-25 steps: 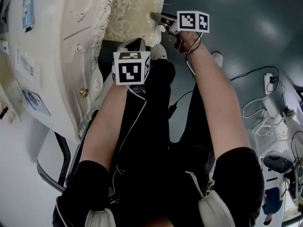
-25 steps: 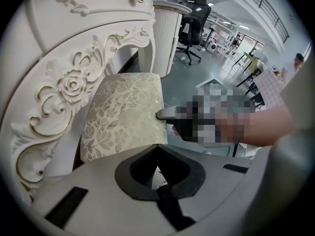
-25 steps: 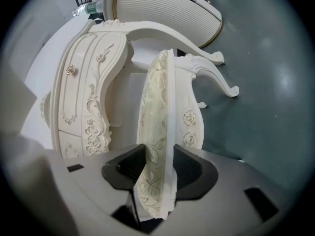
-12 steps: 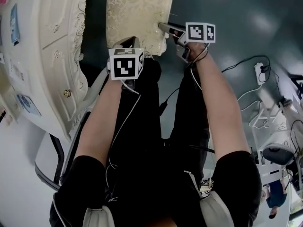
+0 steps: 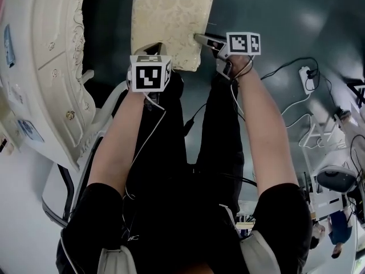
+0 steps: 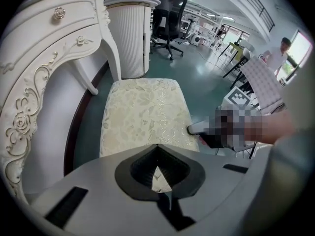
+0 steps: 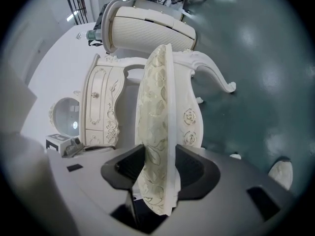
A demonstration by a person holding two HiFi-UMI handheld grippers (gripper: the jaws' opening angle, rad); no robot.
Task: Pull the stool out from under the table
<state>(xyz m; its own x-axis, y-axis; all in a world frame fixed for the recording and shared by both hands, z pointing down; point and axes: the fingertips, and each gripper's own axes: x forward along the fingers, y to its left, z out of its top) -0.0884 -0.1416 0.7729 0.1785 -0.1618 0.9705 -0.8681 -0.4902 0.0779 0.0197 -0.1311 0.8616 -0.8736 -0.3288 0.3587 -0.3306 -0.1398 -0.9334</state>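
Observation:
The stool (image 5: 165, 21) has a cream brocade seat and stands on the green floor beside the ornate white dressing table (image 5: 57, 67). My left gripper (image 5: 157, 50) is shut on the seat's near edge; in the left gripper view a sliver of fabric shows between the jaws of the left gripper (image 6: 158, 173), with the stool's seat (image 6: 145, 112) stretching ahead. My right gripper (image 5: 201, 39) holds the near right corner. In the right gripper view the seat edge (image 7: 155, 112) stands upright between the right gripper's (image 7: 156, 173) pads, which touch it while the jaws are opening slightly.
The table's carved drawers (image 6: 39, 77) and curved leg (image 7: 211, 75) flank the stool. A white fluted pedestal (image 6: 130, 33) and a black office chair (image 6: 167, 14) stand beyond. Cables and a power strip (image 5: 305, 79) lie on the floor at right. A chair frame (image 5: 68, 184) is low left.
The stool has come out from under the table toward me, and more dark floor shows between seat and table. Both grippers have stayed on the seat's near edge.

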